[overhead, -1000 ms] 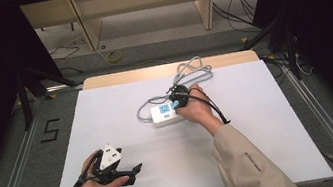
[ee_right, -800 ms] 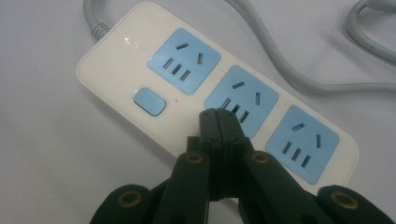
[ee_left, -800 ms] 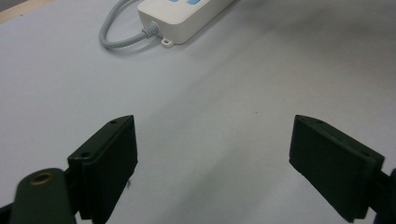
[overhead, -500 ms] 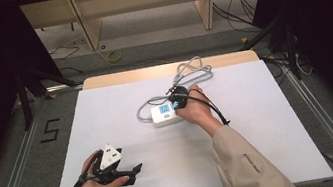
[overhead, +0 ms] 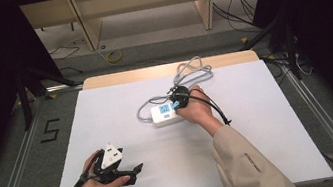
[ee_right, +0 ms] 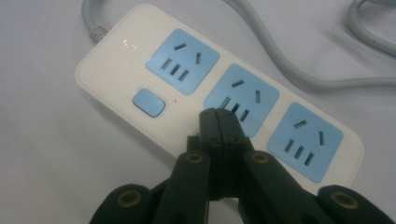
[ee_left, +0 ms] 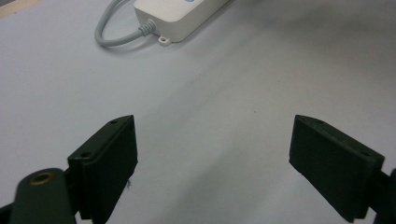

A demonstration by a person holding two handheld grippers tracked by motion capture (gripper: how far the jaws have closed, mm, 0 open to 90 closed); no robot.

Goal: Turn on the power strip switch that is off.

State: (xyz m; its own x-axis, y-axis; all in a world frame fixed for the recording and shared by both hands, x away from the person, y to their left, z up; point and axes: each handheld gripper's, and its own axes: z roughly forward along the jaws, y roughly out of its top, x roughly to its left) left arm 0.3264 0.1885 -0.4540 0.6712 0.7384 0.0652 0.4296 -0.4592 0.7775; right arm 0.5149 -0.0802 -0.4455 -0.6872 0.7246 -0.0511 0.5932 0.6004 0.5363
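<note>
Right gripper view cuts off the far corner of the white power strip (ee_right: 219,98) at the picture's right edge, and its grey cable (ee_right: 299,65) runs out of frame at the top. The right gripper (ee_right: 218,114) has its two jaws pressed together with nothing between them; their tips sit over the middle socket of the strip, just beside the blue switch (ee_right: 148,102), though whether they touch the plastic is hard to tell. One strip, three blue sockets, one switch. In the high view the right hand (overhead: 197,111) hides much of the strip's near end. The left gripper (ee_left: 212,154) has its jaws spread wide and empty over the bare white table (ee_left: 210,93), with the strip's cable end well beyond its tips.
</note>
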